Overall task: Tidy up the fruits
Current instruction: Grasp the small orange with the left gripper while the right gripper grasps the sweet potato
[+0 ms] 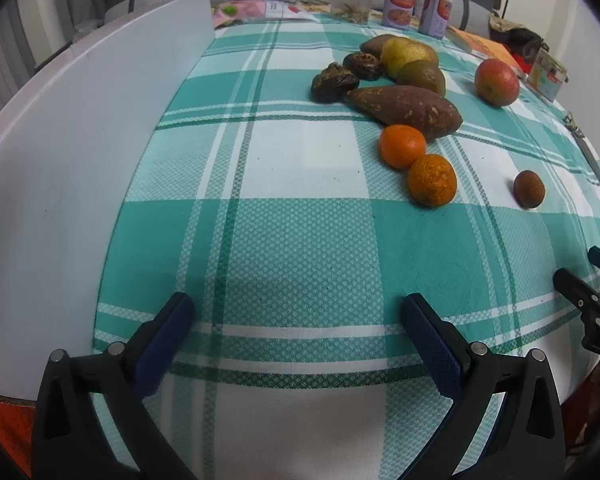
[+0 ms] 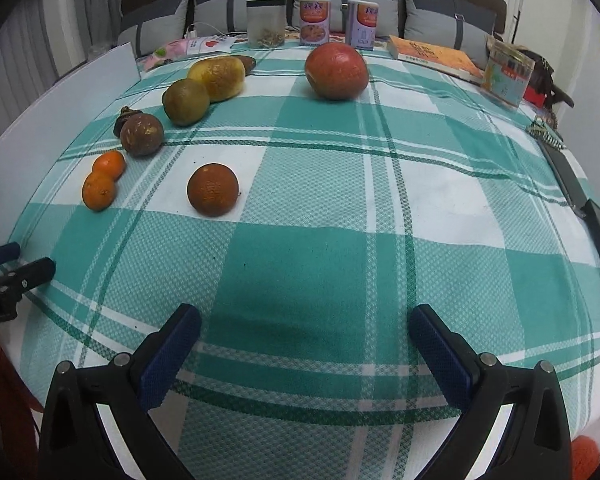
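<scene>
Teal-and-white checked tablecloth [image 2: 340, 264] carries scattered fruit: two small orange mandarins [image 1: 417, 164] mid-cloth, red round apple [image 2: 336, 71] toward far edge. Left gripper [image 1: 296, 344], right gripper [image 2: 306, 354] at near edge, jaws wide apart, empty. Step: first pick pending. Next: reach, straddle one fruit, close gently.
</scene>
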Demonstrator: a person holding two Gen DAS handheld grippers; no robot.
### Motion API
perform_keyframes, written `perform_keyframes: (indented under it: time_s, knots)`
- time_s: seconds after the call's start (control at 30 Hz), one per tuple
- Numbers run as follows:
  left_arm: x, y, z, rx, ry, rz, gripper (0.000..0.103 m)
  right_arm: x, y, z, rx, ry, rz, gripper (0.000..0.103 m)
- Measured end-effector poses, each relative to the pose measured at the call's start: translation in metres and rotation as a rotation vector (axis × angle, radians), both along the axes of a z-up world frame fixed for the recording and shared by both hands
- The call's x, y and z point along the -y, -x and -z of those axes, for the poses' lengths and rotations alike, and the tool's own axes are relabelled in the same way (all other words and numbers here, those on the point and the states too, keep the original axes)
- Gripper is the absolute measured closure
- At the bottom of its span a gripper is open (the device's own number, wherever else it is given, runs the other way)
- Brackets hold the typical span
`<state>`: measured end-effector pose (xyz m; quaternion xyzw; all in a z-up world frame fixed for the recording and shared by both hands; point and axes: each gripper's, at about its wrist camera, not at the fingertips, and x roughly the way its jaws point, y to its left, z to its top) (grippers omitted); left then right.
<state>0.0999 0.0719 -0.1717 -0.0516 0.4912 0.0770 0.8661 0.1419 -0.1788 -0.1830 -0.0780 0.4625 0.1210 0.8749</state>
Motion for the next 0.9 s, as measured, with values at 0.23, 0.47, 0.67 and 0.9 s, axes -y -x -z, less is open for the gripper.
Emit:
perform_keyframes:
  time_s: [0.23, 0.47, 0.67, 0.9]
  knots:
    - [0.003, -0.009, -0.009, -0.033, 0.071, 0.033, 0.001, 0.001, 0.005, 0.001, 0.035, -0.019, 0.012, 0.0]
    - [0.035, -0.049, -0.025, 0.04, 0.147, 0.146, 0.002, 0.0, 0.005, 0.001, 0.037, -0.019, 0.016, 0.0]
    - [0.05, -0.077, -0.016, 0.012, 0.115, 0.134, 0.036, 0.001, 0.006, 0.001, 0.037, -0.019, 0.009, 0.0]
    - [0.046, -0.07, -0.018, 0.033, 0.098, 0.17, 0.073, 0.002, 0.006, 0.002, 0.036, -0.018, 0.006, 0.0]
